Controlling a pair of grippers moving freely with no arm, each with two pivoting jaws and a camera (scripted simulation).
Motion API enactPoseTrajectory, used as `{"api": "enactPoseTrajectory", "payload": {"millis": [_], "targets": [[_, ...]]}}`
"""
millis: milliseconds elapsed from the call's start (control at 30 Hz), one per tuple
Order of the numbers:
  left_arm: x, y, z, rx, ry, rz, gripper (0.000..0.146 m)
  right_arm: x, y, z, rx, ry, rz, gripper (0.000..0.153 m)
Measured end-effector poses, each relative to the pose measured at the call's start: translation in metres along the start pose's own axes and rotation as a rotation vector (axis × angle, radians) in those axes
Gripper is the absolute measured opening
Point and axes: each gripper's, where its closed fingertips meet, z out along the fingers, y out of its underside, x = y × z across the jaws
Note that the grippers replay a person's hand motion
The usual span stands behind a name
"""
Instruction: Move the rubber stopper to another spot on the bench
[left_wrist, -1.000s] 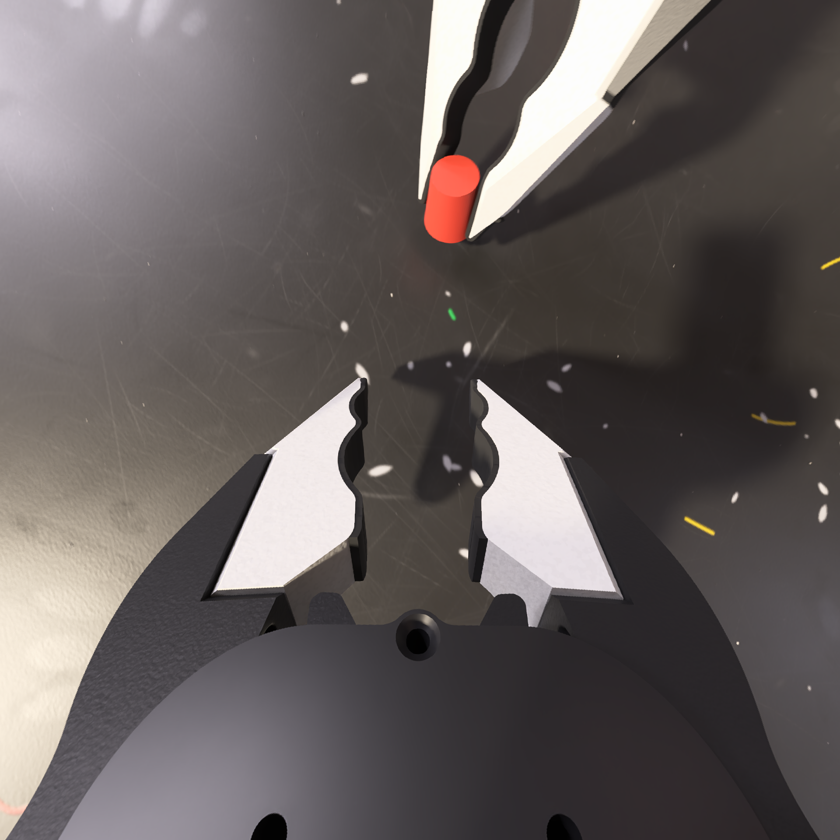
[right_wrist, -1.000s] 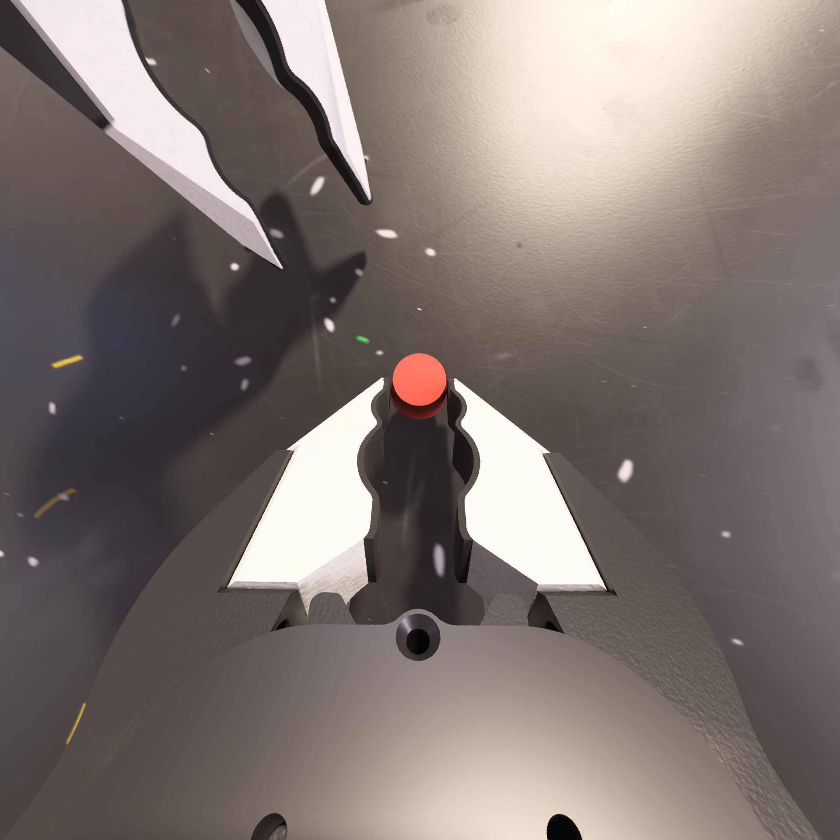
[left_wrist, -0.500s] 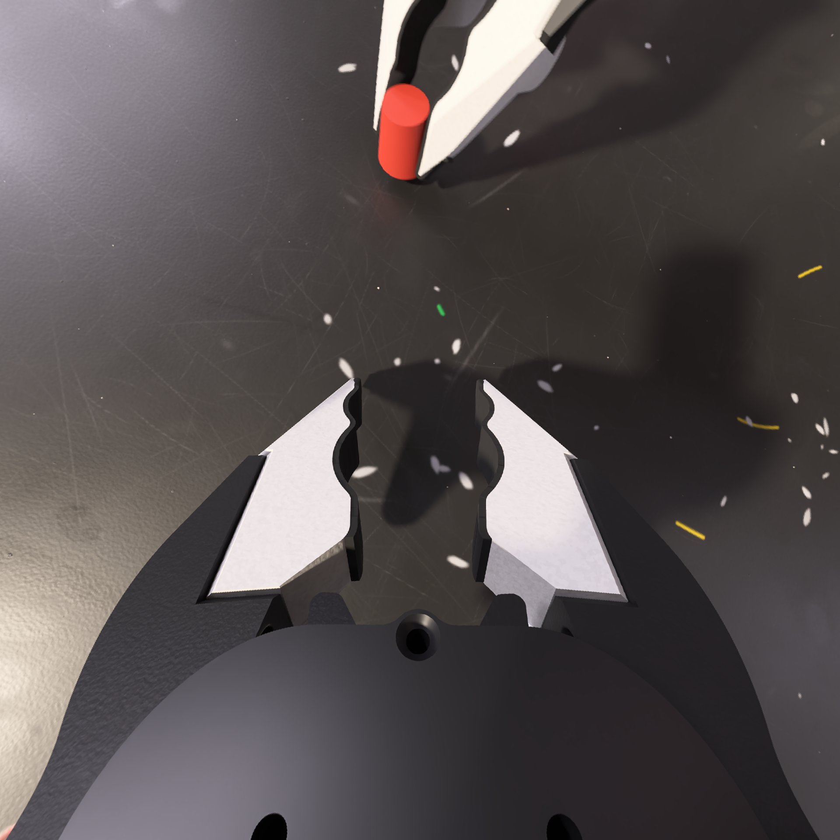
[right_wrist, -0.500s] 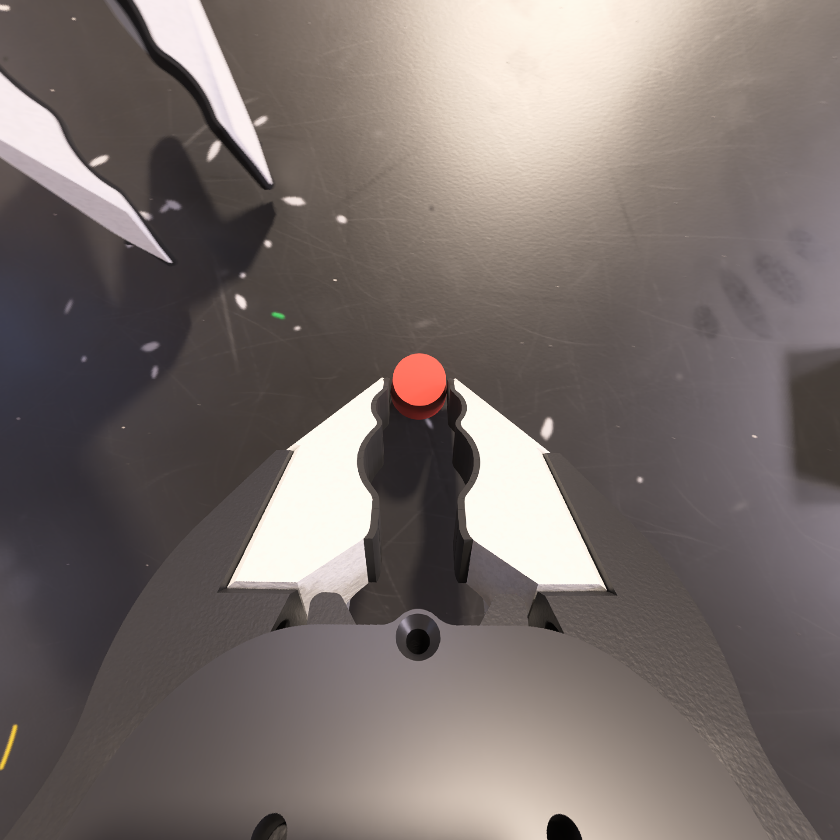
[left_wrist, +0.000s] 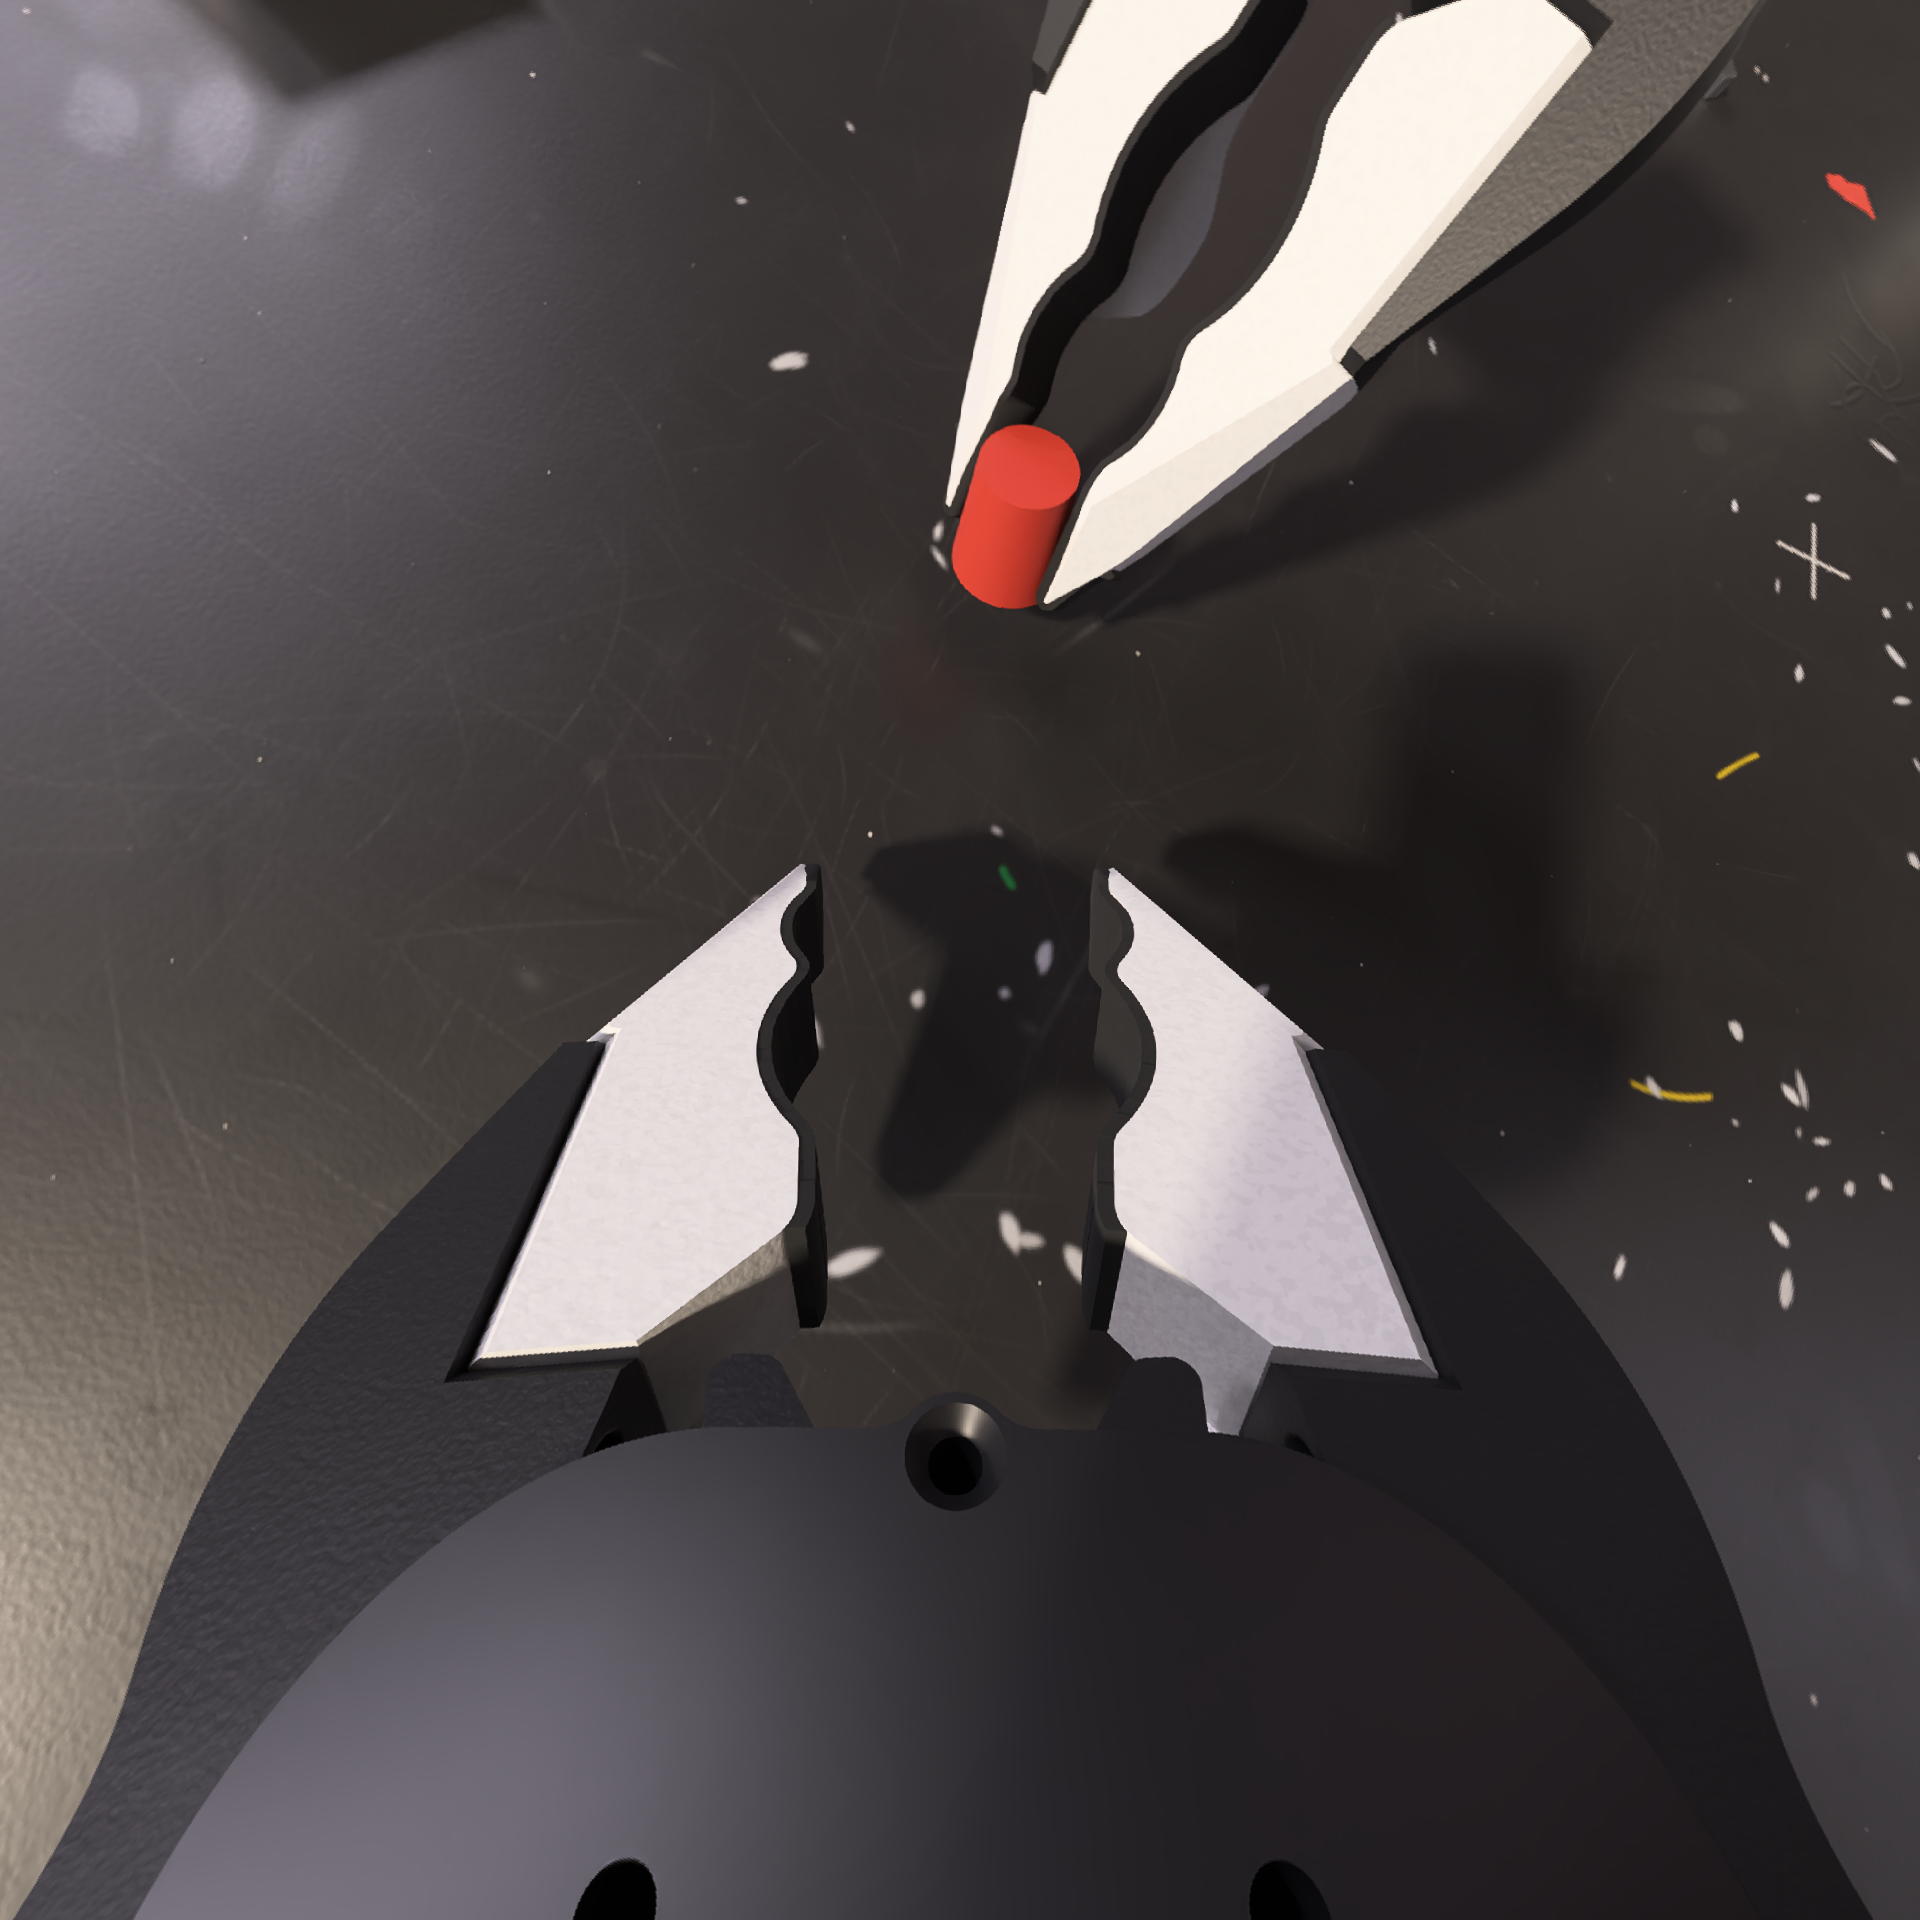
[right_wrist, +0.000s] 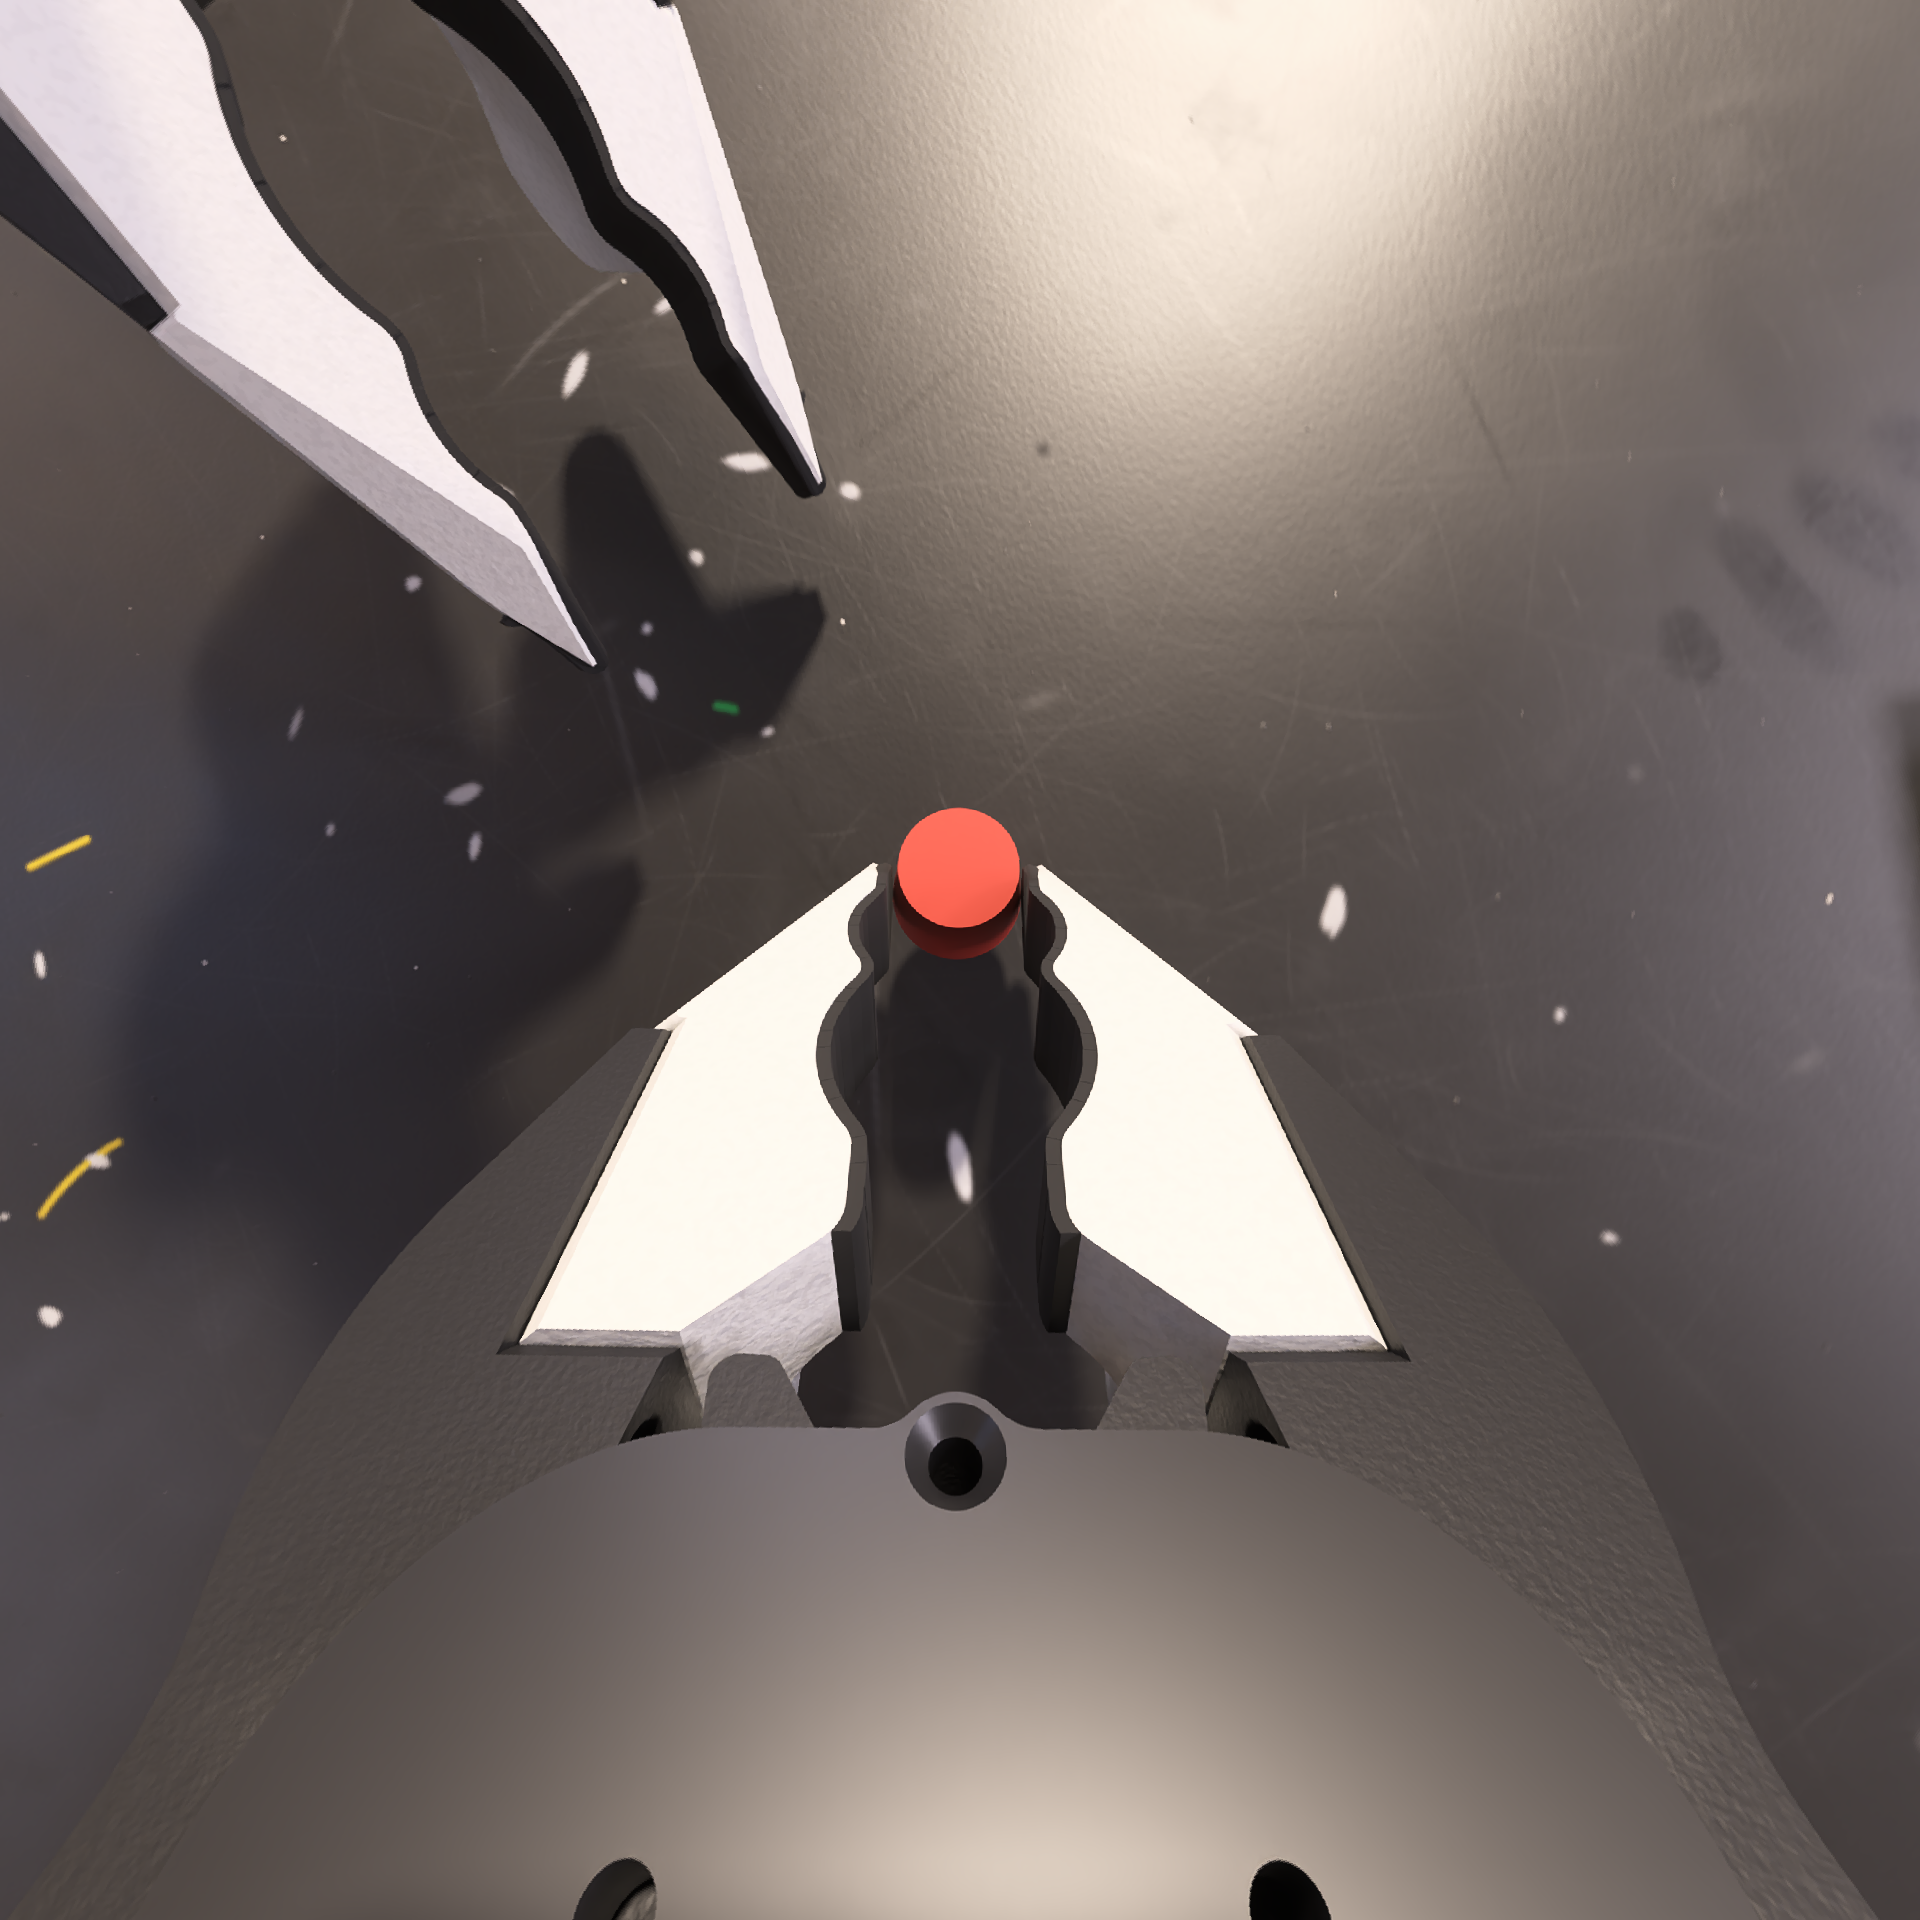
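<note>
The right gripper (right_wrist: 957, 883) had its jaws clenched on the red rubber stopper (right_wrist: 957, 869) at their very tips, low against the dark worktop (left_wrist: 416, 623) — best set down gently before letting go — while the left gripper (left_wrist: 956, 883) hung gaping and empty nearby.

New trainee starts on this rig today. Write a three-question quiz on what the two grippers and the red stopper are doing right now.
1. True or false: the left gripper is shut on the rubber stopper.
2. Which best describes the stopper? A) lying loose on the bench B) upright between the right gripper's fingertips C) between both grippers' tips
3. Fill in: the small flecks scattered on the dark bench are mostly ____ in colour.

Key
1. False: the left gripper is open and empty, set back from the stopper.
2. B.
3. White; a few are yellow, one green.
</note>
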Motion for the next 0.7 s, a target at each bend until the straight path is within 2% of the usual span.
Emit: {"api": "enactPoseTrajectory", "payload": {"millis": [167, 300, 500, 700], "targets": [[-0.002, -0.003, 0.002, -0.009, -0.016, 0.013, 0.052, -0.004, 0.009, -0.005, -0.028, 0.064, 0.063, 0.025], [-0.003, -0.002, 0.003, -0.014, -0.013, 0.011, 0.052, -0.004, 0.013, -0.006, -0.056, 0.135, 0.010, 0.025], [-0.002, -0.002, 0.004, -0.024, -0.013, 0.028, 0.052, 0.003, 0.003, -0.003, -0.087, 0.143, -0.070, 0.025], [-0.002, -0.003, 0.005, -0.029, -0.020, 0.038, 0.051, 0.010, 0.011, 0.004, -0.200, 0.108, -0.128, 0.025]]}}
